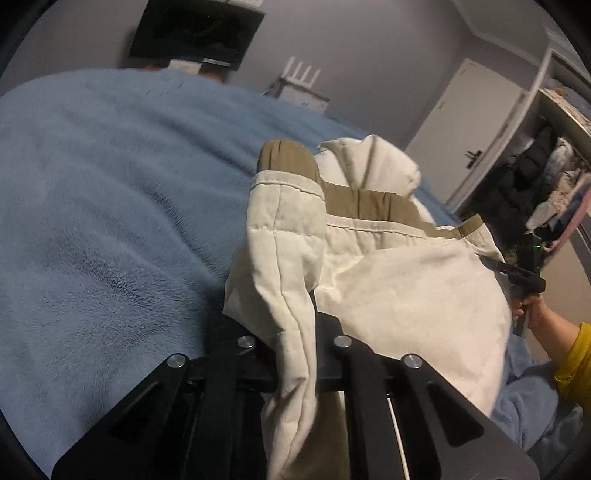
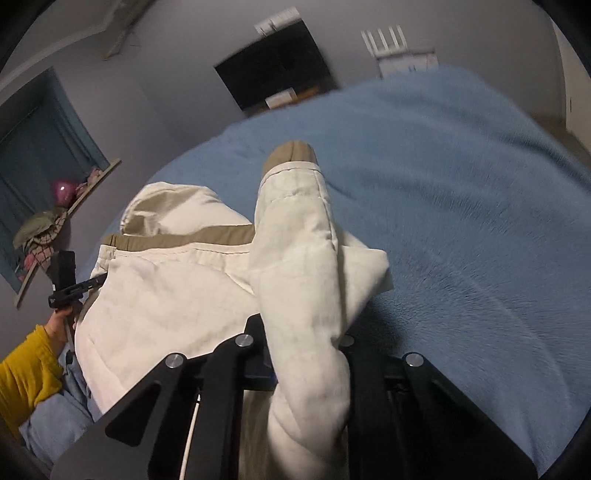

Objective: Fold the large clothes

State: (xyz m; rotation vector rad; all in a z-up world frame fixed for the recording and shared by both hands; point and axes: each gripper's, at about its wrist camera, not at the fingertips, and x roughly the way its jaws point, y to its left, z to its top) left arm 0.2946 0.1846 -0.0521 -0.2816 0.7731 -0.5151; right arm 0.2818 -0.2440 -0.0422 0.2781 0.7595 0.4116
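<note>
A cream jacket (image 1: 399,288) with tan ribbed cuffs and hem hangs between both grippers above the blue fleece blanket (image 1: 110,206). My left gripper (image 1: 291,317) is shut on a sleeve whose tan cuff (image 1: 288,158) sticks up past the fingers. My right gripper (image 2: 299,321) is shut on the other sleeve (image 2: 295,240), tan cuff (image 2: 291,153) at the top. The jacket body (image 2: 166,295) stretches left in the right wrist view. Each view shows the other gripper at its edge: the right one (image 1: 524,273), the left one (image 2: 70,284). Fingertips are hidden by cloth.
The blue blanket (image 2: 461,206) covers a bed that fills both views. A dark wall-mounted screen (image 1: 199,29) and a white door (image 1: 476,133) stand behind. An open wardrobe with clothes (image 1: 546,177) is at the right. A shelf with items (image 2: 62,206) is at the left.
</note>
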